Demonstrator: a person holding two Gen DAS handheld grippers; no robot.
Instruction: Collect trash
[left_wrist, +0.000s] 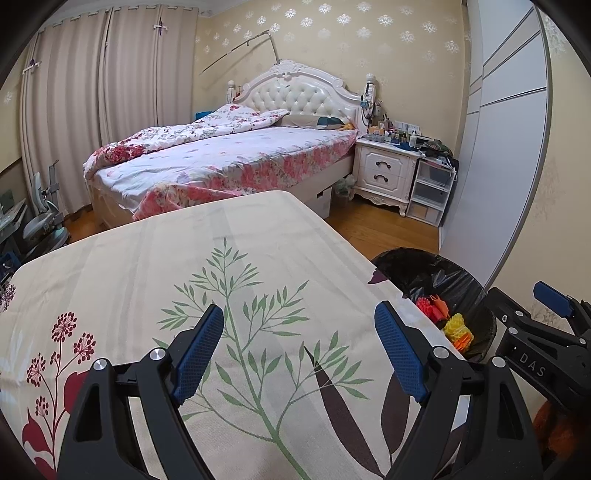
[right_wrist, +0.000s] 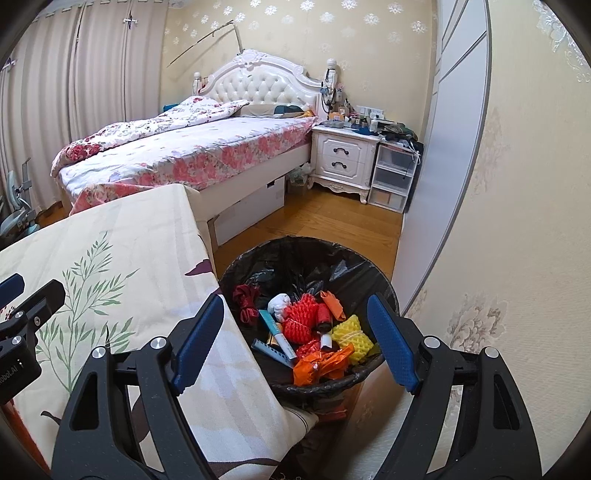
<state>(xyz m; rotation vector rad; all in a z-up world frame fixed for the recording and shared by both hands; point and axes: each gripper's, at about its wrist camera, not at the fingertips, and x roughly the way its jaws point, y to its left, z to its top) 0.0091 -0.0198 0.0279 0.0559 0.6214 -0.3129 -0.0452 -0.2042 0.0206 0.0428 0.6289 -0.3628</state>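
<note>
A bin lined with a black bag (right_wrist: 258, 258) stands on the floor at the table's right edge; it also shows in the left wrist view (left_wrist: 461, 280). It holds trash: red foam netting (right_wrist: 301, 317), yellow foam netting (right_wrist: 351, 334), orange wrappers (right_wrist: 317, 363), a red cord (right_wrist: 245, 299), a white wad and small tubes. My right gripper (right_wrist: 295, 341) is open and empty, above the bin's near rim. My left gripper (left_wrist: 299, 352) is open and empty over the cloth-covered table (left_wrist: 184, 258). The right gripper's body shows at the right of the left wrist view (left_wrist: 535, 343).
The table wears a cream cloth with green leaf and red flower prints (right_wrist: 110, 258). Beyond are a bed (left_wrist: 221, 158), a white nightstand (left_wrist: 384, 173), plastic drawers (left_wrist: 430, 192), a wardrobe (left_wrist: 498, 147) and wood floor (right_wrist: 314, 221). A wall (right_wrist: 498, 258) is close on the bin's right.
</note>
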